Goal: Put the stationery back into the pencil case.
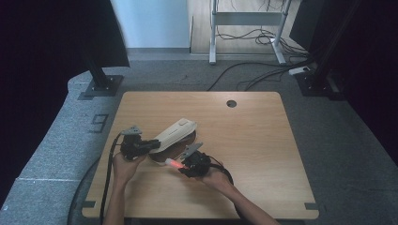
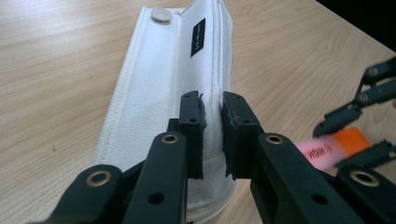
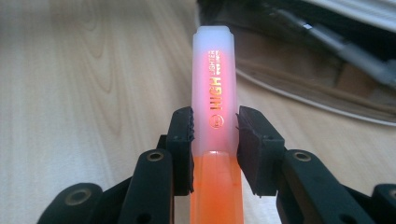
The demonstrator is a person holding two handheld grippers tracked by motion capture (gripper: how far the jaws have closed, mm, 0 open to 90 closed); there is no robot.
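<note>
Now, bench (image 1: 263,154): a pale wooden top, carrying everything.
Pencil case (image 1: 174,133): white fabric, lying left of centre on the bench.
Left gripper (image 2: 213,122): clenched on the pencil case's edge.
Right gripper (image 3: 215,135): grasping an orange highlighter (image 3: 214,93) by its clear cap, just beside the pencil case's open mouth.

Orange highlighter (image 3: 213,116) with translucent cap, lifted, pointing at the white fabric pencil case (image 2: 163,93), flap raised off worktop

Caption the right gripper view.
Right gripper shut on an orange highlighter, pointing toward the open white pencil case.
</note>
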